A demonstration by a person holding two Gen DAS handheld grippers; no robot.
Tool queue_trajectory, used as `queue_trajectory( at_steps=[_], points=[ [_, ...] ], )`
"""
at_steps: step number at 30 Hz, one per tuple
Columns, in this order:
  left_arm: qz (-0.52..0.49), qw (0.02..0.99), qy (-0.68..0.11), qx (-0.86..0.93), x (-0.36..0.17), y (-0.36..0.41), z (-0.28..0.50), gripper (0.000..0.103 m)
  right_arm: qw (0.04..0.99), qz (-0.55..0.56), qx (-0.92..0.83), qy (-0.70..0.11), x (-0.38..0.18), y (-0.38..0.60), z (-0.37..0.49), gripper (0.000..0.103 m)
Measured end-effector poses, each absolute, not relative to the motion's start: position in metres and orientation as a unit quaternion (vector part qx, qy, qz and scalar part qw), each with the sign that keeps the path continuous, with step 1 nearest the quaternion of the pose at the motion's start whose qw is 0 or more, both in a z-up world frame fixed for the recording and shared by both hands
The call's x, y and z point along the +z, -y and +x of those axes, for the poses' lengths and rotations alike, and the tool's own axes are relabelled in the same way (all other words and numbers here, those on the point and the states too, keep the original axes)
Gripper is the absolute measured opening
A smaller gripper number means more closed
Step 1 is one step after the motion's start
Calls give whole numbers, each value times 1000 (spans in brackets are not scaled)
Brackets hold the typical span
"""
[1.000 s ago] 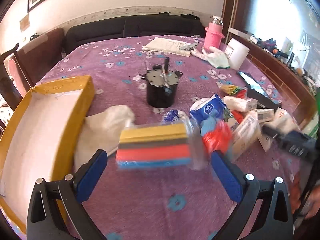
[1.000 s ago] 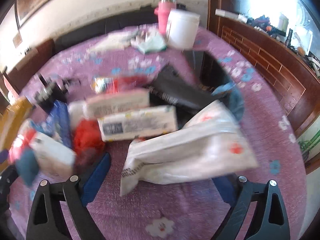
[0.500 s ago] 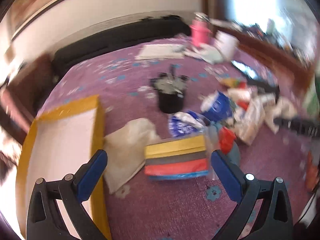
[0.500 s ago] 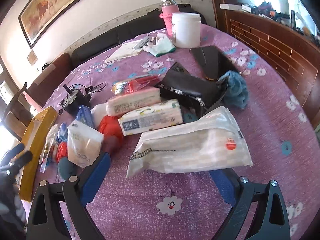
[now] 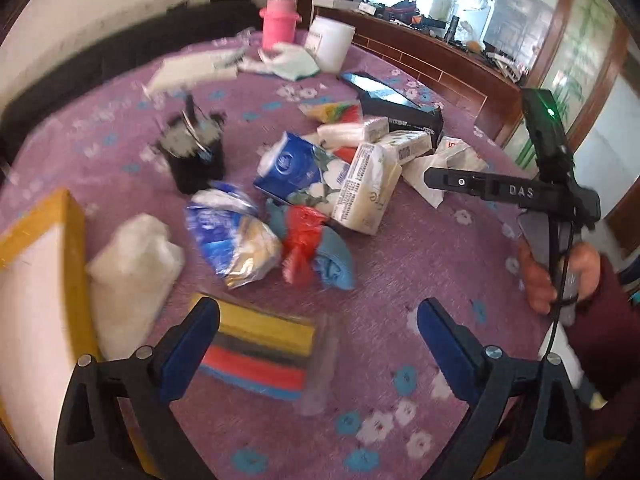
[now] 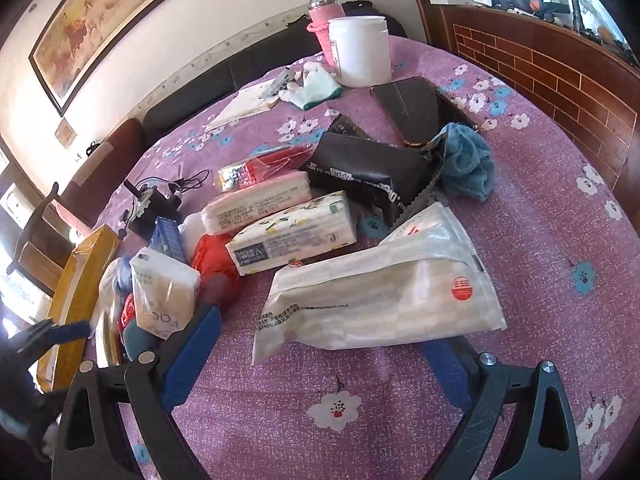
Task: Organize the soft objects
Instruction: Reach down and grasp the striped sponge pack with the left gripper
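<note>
The left gripper [image 5: 318,330] has its blue fingers [image 5: 192,350] spread wide and holds nothing. A wrapped sponge pack [image 5: 260,354] of yellow, black, red and blue layers lies on the purple floral tablecloth [image 5: 400,264] between them, close against the left finger (the blur hides whether they touch). Outside that finger sit a white plastic bag [image 5: 132,272] and the yellow-rimmed box [image 5: 40,264]. Ahead of the fingertips lies a heap of soft goods: a blue tissue pack [image 5: 294,172], a red bag [image 5: 300,240], and a pale wipes pack [image 5: 368,188].

The right gripper [image 6: 320,350] is equally wide open and empty, angled down at the table. A large white packet [image 6: 380,300] lies between its fingers, covering the right finger's tip. Just beyond lies a floral tissue pack [image 6: 292,236]. In the left view a hand [image 5: 560,276] grips the right tool's handle.
</note>
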State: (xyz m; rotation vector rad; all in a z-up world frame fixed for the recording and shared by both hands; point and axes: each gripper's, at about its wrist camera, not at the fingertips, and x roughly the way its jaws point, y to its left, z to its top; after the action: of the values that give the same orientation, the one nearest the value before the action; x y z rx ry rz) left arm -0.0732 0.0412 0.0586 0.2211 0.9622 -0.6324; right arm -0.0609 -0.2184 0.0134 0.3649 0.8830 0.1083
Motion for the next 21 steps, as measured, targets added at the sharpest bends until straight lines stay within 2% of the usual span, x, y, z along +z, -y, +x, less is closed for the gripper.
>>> queue_trajectory(
  at_steps=[3, 5, 8, 13, 21],
  points=[
    [128, 845, -444, -268, 60, -43, -73, 99, 886, 176, 60, -425, 13, 217, -61, 98],
    [125, 848, -476, -196, 48, -48, -63, 99, 887, 177, 56, -424, 13, 217, -61, 98],
    [63, 842, -516, -144, 33, -61, -53, 99, 887, 180, 52, -423, 13, 219, -63, 98],
    [-20, 843, -520, -135, 30, -71, -56, 99, 885, 178, 51, -427, 12, 220, -63, 98],
    [26, 855, -509, -98, 8, -44, -51, 99, 894, 186, 50, -404, 18, 223, -70, 98]
  ],
)
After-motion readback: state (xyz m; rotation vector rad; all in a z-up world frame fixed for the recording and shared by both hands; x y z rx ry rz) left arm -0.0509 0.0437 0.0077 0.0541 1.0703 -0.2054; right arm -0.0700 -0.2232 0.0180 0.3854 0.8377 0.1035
